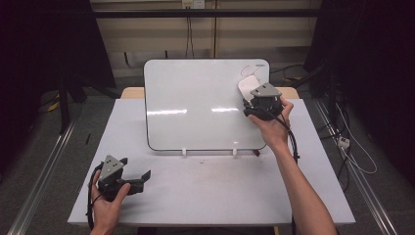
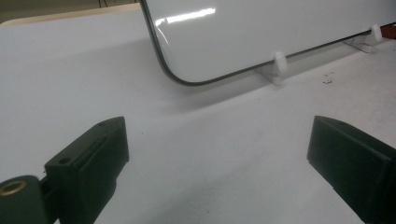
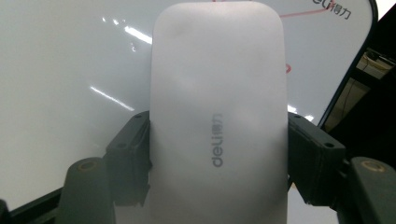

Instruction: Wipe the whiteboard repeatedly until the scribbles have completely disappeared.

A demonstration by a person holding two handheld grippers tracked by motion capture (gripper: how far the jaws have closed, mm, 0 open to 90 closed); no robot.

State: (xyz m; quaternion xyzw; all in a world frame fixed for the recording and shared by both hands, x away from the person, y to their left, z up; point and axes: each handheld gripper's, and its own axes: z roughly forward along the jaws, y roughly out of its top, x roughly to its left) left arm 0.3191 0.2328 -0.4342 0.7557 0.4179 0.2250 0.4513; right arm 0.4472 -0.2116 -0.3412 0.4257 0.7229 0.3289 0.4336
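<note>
A whiteboard (image 1: 195,105) leans on small white feet at the back of the table; its lower corner (image 2: 196,46) shows in the left gripper view. A thin red line (image 1: 252,67) runs near its top right corner, also seen as red marks (image 3: 299,14). My right gripper (image 1: 254,95) is shut on a white board eraser (image 3: 217,116), held flat against the board's upper right part (image 1: 247,83). My left gripper (image 1: 142,178) rests low at the table's front left, open, with nothing between its fingers (image 2: 93,158).
The white table top (image 1: 205,186) stretches in front of the board, with a few dark specks (image 2: 328,80) near one of the white feet (image 2: 279,63). Dark floor, rails and cables lie around the table.
</note>
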